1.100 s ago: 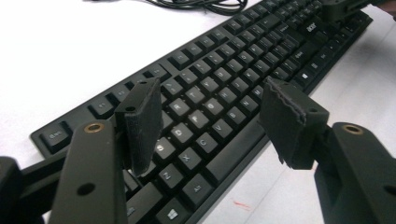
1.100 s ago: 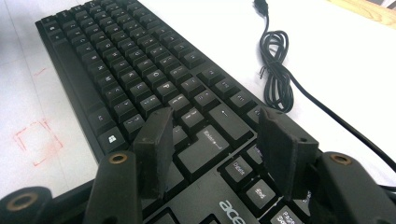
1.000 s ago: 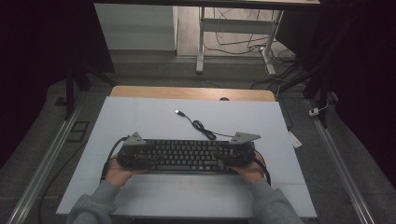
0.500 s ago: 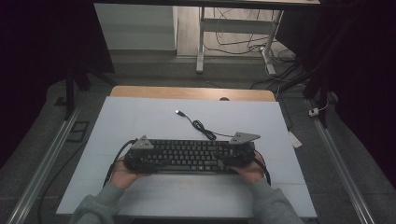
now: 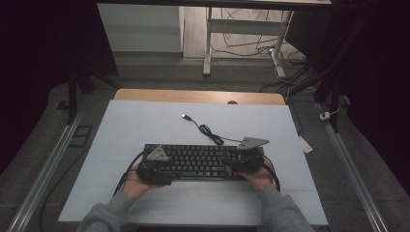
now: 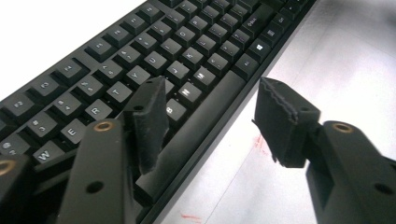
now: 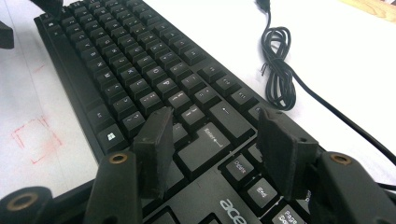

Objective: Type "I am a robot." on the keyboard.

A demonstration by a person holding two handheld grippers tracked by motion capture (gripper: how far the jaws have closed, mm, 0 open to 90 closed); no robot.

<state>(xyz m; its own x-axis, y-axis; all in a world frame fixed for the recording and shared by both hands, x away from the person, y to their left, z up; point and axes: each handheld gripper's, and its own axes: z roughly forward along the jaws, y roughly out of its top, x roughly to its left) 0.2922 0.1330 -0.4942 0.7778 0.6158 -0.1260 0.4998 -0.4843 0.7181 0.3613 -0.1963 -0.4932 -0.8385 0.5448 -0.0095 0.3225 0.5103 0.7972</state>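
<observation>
On the white table (image 5: 145,121), near edge: black keyboard (image 5: 198,162). Left gripper (image 6: 210,112) spread astride its front edge, jaws just been closing, no grip. Right gripper (image 7: 212,140) spread over the Enter keys. Both hands low at the keyboard's ends.

Keyboard (image 6: 187,51) ends cut off by left gripper view's edges, cable (image 7: 280,74) plug cropped at right gripper view's top

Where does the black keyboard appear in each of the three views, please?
High view: the keyboard lies low in the middle of the white table, between both hands.
Left gripper view: it runs from lower left to upper right, its front edge between the jaws.
Right gripper view: it runs from upper left to bottom centre, under the jaws.
Shared landmark: its long spacebar, whose far end shows in the right gripper view.
</observation>
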